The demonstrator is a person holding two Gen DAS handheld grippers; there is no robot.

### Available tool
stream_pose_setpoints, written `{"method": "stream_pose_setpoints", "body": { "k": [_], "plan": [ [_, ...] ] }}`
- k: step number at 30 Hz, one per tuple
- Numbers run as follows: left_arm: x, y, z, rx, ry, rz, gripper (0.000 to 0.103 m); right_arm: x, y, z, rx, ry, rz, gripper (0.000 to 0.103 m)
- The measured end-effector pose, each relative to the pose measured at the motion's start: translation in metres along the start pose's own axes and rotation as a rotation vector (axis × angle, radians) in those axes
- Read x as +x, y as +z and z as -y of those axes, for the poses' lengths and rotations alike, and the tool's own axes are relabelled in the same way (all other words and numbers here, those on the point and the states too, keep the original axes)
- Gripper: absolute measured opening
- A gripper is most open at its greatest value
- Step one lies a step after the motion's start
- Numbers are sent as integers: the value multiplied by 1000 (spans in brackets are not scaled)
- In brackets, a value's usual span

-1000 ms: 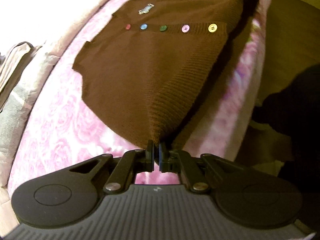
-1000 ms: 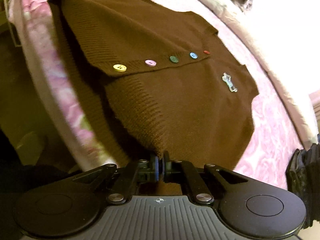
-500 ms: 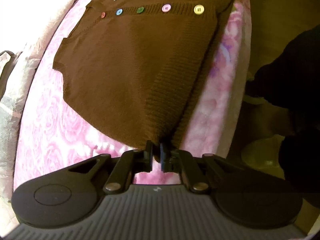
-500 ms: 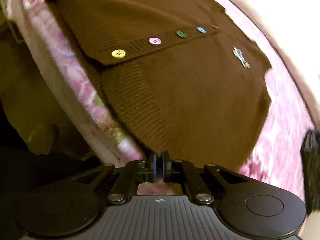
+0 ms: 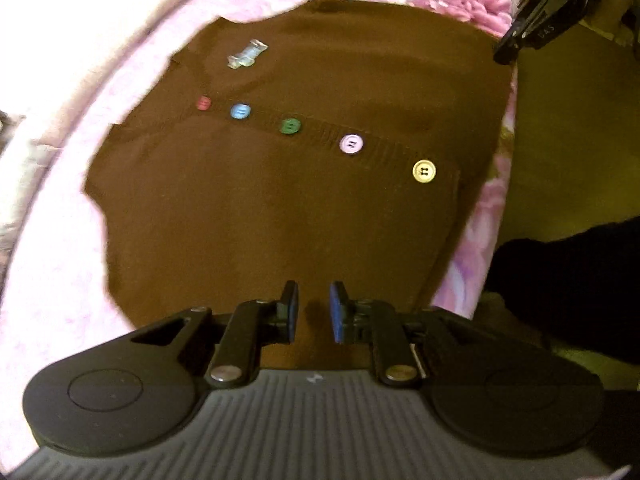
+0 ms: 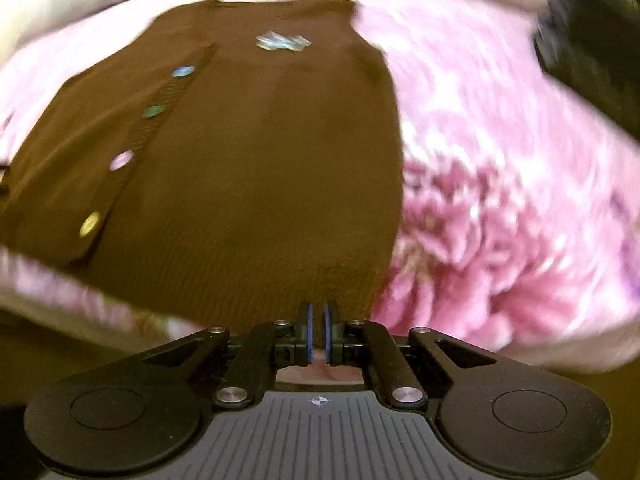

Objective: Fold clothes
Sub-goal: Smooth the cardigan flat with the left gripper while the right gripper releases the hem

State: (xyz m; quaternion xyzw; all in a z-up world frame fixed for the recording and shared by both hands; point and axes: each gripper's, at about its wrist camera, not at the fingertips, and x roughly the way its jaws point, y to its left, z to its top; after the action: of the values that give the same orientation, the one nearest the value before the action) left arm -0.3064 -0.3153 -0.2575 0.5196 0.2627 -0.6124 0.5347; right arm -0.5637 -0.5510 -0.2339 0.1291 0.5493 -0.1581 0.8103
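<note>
The brown cardigan (image 5: 280, 200) lies spread flat on the pink flowery bed (image 5: 60, 320), filling the middle of both views, its row of coloured buttons (image 5: 351, 144) running diagonally. The left hand-held gripper (image 5: 313, 312) hangs over the hem at lower centre with its fingers spread apart, gripping nothing. The right hand-held gripper (image 6: 318, 334) sits at the hem's edge, pads nearly pressed together; whether cloth is pinched can't be told from that blurry view.

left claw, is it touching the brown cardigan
Cannot tell. In the left wrist view the left claw is open over the cardigan, gripping nothing; no contact or gap shows.
</note>
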Motion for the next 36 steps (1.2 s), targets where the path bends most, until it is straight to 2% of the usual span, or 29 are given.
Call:
{"method": "stream_pose_setpoints", "body": {
  "k": [2, 5, 8, 9, 10, 11, 12, 15, 18, 19, 20, 21, 22, 25, 28, 29, 30, 36],
  "plan": [
    [12, 4, 2, 24, -30, -37, 15, 6, 2, 10, 50, 24, -31, 2],
    [12, 4, 1, 35, -46, -66, 15, -4, 8, 17, 95, 13, -71, 2],
    [9, 3, -2, 38, -56, -86, 15, -22, 11, 16, 122, -26, -43, 2],
    [8, 2, -2, 39, -59, -93, 15, -26, 14, 16, 122, -30, -28, 15],
    [8, 3, -4, 37, -60, -98, 15, -29, 18, 15, 118, -29, -11, 36],
    [8, 4, -5, 32, -58, -102, 15, -31, 21, 15, 114, -27, 6, 83],
    [8, 6, -7, 27, -56, -105, 15, -34, 25, 15, 110, -26, 23, 88],
    [10, 17, -16, 6, -46, -113, 15, -25, 43, 20, 113, -8, 43, 87],
    [10, 28, -31, -14, -39, -119, 15, -12, 72, 39, 178, 38, 83, 86],
    [10, 31, -34, -17, -37, -122, 15, -10, 81, 48, 202, 51, 106, 79],
    [11, 35, -37, -15, -36, -126, 15, -6, 89, 57, 234, 62, 119, 56],
    [13, 38, -40, -11, -36, -133, 15, -1, 97, 67, 270, 70, 125, 38],
    [15, 42, -42, -6, -38, -141, 15, 4, 105, 76, 307, 78, 131, 35],
    [25, 56, -48, 18, -49, -162, 15, 28, 120, 89, 382, 101, 121, 35],
    [32, 72, -53, 36, -55, -168, 16, 46, 128, 71, 273, 175, 73, 35],
    [33, 77, -55, 40, -55, -167, 16, 46, 130, 65, 218, 173, 71, 35],
    [34, 82, -57, 40, -54, -164, 17, 45, 131, 67, 216, 169, 75, 35],
    [35, 104, -72, 9, -20, -163, 23, 38, 130, 106, 336, 133, 44, 36]
  ]
}}
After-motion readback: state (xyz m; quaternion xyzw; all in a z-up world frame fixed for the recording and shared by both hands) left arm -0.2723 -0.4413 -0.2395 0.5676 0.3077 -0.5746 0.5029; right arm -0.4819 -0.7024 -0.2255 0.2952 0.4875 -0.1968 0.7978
